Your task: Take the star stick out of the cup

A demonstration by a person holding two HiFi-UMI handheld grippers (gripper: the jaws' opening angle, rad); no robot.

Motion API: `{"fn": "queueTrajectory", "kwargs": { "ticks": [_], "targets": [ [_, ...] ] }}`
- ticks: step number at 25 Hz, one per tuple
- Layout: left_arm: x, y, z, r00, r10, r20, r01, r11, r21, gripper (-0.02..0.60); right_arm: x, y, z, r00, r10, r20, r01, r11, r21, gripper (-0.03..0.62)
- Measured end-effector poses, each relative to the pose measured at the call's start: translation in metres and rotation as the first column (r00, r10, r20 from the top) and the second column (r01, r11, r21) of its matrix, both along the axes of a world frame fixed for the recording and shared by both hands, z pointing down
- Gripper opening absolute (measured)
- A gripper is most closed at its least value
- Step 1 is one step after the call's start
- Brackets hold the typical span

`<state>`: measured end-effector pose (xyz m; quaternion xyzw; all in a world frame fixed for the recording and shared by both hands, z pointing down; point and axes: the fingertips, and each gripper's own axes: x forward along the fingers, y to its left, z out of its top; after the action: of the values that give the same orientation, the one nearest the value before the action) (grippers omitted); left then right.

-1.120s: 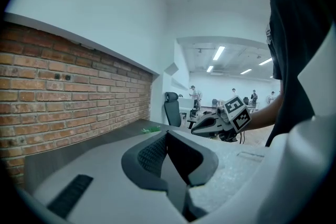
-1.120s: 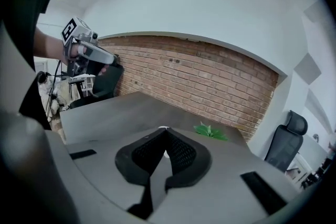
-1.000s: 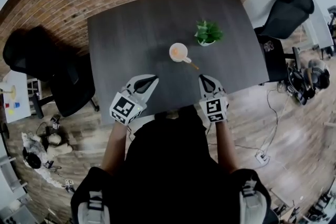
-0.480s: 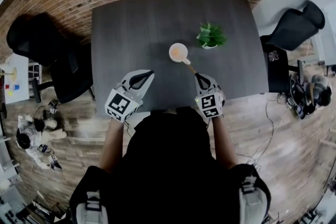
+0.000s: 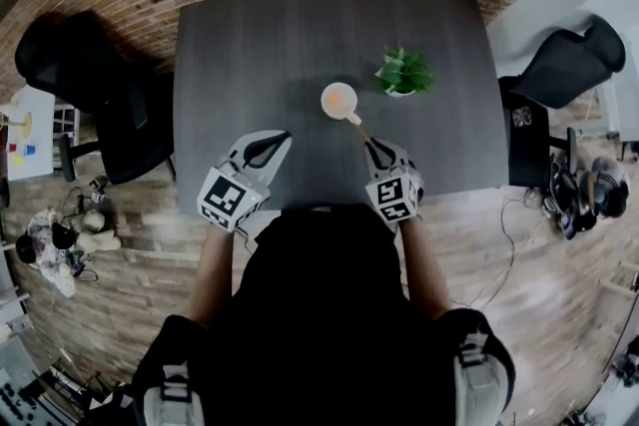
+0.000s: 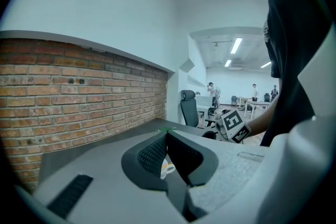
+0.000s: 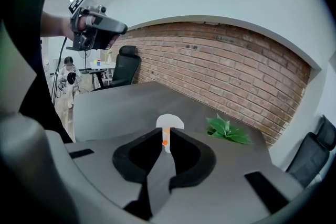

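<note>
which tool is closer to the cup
The right tool: its tips nearly reach the stick poking out of the cup. The left tool is farther off, by the table's near edge.

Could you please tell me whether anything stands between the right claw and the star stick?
Nothing visible does. The star stick leans out of the cup toward the right claw; the plant stands off to one side.
</note>
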<state>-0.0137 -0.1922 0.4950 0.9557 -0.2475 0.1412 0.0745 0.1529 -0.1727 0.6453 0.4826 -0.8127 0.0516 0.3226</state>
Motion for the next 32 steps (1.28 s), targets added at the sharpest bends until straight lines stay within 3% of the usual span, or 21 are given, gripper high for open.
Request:
{"fn": "queueTrajectory", "kwargs": {
  "ticks": [19, 32],
  "targets": [
    [-0.022, -0.004, 0.005, 0.998, -0.064, 0.026, 0.065, 0.998, -0.017, 0.002, -0.002, -0.018, 0.043, 0.999, -0.021, -0.041, 0.018, 0.997, -0.074, 0.049],
    [-0.034, -0.007, 0.005, 0.995, -0.095, 0.03, 0.095, 0.995, -0.011, 0.002, -0.003, -0.03, 0.057, 0.996, -0.035, -0.083, 0.029, 0.997, -0.072, 0.026]
  ]
}}
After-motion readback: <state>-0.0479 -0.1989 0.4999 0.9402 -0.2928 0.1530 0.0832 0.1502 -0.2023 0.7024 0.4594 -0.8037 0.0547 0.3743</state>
